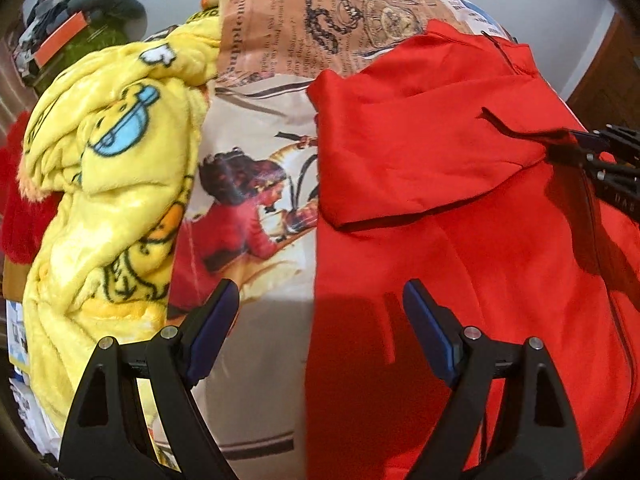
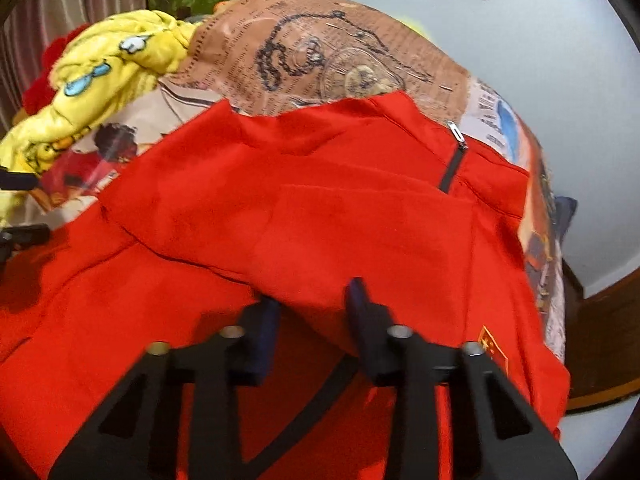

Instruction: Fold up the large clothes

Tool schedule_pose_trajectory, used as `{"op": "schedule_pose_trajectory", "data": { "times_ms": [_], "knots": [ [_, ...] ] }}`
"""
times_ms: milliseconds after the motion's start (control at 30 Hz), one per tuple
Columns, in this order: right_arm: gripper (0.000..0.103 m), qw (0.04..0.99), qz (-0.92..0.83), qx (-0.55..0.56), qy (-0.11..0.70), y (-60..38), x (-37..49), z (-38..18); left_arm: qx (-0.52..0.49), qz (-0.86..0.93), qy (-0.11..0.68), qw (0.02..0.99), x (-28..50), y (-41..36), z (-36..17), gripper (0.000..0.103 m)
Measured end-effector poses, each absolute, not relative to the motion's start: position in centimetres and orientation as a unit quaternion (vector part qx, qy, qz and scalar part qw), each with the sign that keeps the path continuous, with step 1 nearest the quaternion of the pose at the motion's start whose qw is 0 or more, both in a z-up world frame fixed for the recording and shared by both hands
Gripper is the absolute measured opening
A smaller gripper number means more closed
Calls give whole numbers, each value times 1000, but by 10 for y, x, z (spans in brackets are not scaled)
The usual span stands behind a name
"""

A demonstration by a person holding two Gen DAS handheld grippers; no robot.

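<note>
A large red jacket point(image 1: 440, 160) lies spread on a bed, with a sleeve folded across its body. Its dark zipper point(image 2: 454, 160) runs down from the collar, and a small flag patch point(image 2: 494, 348) sits on the chest. My left gripper point(image 1: 320, 304) hangs open over the jacket's left edge, one finger above the sheet, the other above red cloth, holding nothing. My right gripper point(image 2: 314, 308) has a raised fold of the jacket point(image 2: 280, 200) bunched between its pads. The left wrist view shows the right gripper point(image 1: 588, 148) at the right edge, pinching that fold.
A printed newspaper-pattern sheet point(image 1: 260, 160) covers the bed point(image 2: 320, 60). A crumpled yellow cartoon blanket point(image 1: 108, 160) is heaped at the left point(image 2: 100, 68). Boxes and a green bag point(image 1: 88, 40) stand behind it. Pale floor point(image 2: 540, 60) and a wooden edge point(image 2: 600, 340) lie to the right.
</note>
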State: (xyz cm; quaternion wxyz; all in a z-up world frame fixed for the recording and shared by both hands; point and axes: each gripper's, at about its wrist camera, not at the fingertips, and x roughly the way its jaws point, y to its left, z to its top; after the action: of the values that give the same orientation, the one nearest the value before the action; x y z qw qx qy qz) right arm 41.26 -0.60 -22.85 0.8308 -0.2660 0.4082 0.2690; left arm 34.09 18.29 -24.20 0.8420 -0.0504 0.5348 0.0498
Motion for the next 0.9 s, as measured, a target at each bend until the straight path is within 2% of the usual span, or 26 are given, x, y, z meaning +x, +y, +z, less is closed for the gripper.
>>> {"op": "schedule_pose_trajectory", "data": {
  "times_ms": [333, 733, 900],
  "knots": [
    [7, 835, 317, -167, 417, -24, 423, -204, -36, 51, 515, 855, 368, 171, -226, 84],
    [6, 900, 258, -35, 350, -107, 443, -144, -51, 91, 522, 847, 413, 179, -234, 84],
    [6, 912, 225, 7, 343, -147, 446, -139, -60, 100, 530, 840, 419, 178, -244, 84]
  ]
}}
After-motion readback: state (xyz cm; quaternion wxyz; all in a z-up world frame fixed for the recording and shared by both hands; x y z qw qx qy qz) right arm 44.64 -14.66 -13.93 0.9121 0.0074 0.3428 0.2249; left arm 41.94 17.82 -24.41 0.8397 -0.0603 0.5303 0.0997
